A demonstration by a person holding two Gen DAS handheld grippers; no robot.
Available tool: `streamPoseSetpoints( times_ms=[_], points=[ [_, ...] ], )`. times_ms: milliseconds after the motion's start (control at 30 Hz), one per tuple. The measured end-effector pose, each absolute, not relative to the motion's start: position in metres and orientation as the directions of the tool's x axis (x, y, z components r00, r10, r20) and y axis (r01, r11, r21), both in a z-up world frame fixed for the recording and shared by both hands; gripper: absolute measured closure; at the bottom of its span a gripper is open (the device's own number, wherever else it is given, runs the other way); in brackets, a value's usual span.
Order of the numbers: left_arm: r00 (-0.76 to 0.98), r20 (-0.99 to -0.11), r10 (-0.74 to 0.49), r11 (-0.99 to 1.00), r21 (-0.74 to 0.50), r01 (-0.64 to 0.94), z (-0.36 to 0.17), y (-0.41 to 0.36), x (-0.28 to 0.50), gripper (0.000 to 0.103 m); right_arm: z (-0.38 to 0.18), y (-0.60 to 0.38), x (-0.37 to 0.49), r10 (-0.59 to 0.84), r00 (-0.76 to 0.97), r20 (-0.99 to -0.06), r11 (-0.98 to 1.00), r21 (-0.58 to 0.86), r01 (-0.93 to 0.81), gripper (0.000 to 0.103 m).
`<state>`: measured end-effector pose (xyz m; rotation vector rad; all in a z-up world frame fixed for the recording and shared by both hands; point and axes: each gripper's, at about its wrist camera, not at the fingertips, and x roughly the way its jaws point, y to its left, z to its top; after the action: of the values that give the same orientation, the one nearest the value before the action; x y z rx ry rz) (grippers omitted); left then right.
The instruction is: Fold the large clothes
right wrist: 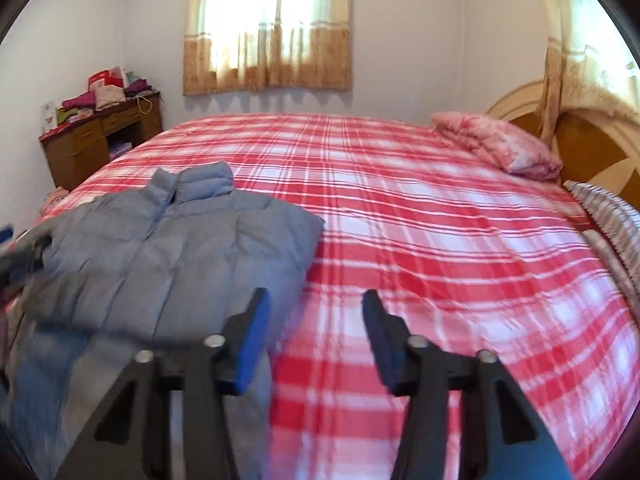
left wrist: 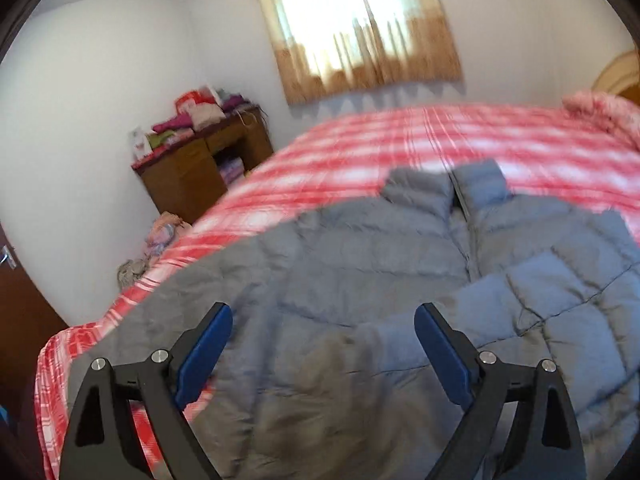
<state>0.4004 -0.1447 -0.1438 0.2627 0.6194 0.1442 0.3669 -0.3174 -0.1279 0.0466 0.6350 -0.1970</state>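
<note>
We hold both tongs, the left gripper (left wrist: 323,322) and right gripper (right wrist: 316,308), spread and empty above the grey puffer jacket (right wrist: 168,248) near the bed's (right wrist: 440,216) left edge.

your left wrist view looks forward, low and close over the grey puffer jacket (left wrist: 360,280), toward the curtained window (left wrist: 352,28). your right wrist view sits further right, facing across the plaid bed (right wrist: 440,220). both share the jacket, window and wooden desk (right wrist: 92,144).
</note>
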Motion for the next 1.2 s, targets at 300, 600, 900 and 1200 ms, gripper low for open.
streamPoseSetpoints(
  times_ms=[300, 600, 900, 1200],
  points=[
    [0.709, -0.635, 0.308, 0.927, 0.369, -0.072, -0.213, -0.138, 0.435, 0.01, -0.195, -0.282, 0.426, -0.094, 0.7, -0.708, 0.995, -0.034, 0.099, 0.057],
    [0.682, -0.679, 0.273, 0.947, 0.315, -0.065, -0.223, -0.131, 0.444, 0.006, -0.206, -0.284, 0.431, -0.101, 0.669, -0.736, 0.994, -0.04, 0.105, 0.056],
    [0.676, -0.694, 0.247, 0.958, 0.279, -0.063, -0.222, -0.127, 0.444, 0.005, -0.208, -0.28, 0.434, -0.12, 0.664, -0.738, 0.992, -0.066, 0.105, 0.056],
    [0.672, -0.708, 0.215, 0.969, 0.238, -0.058, -0.222, -0.118, 0.444, 0.004, -0.208, -0.273, 0.437, -0.162, 0.654, -0.739, 0.987, -0.12, 0.109, 0.056]
  ],
)
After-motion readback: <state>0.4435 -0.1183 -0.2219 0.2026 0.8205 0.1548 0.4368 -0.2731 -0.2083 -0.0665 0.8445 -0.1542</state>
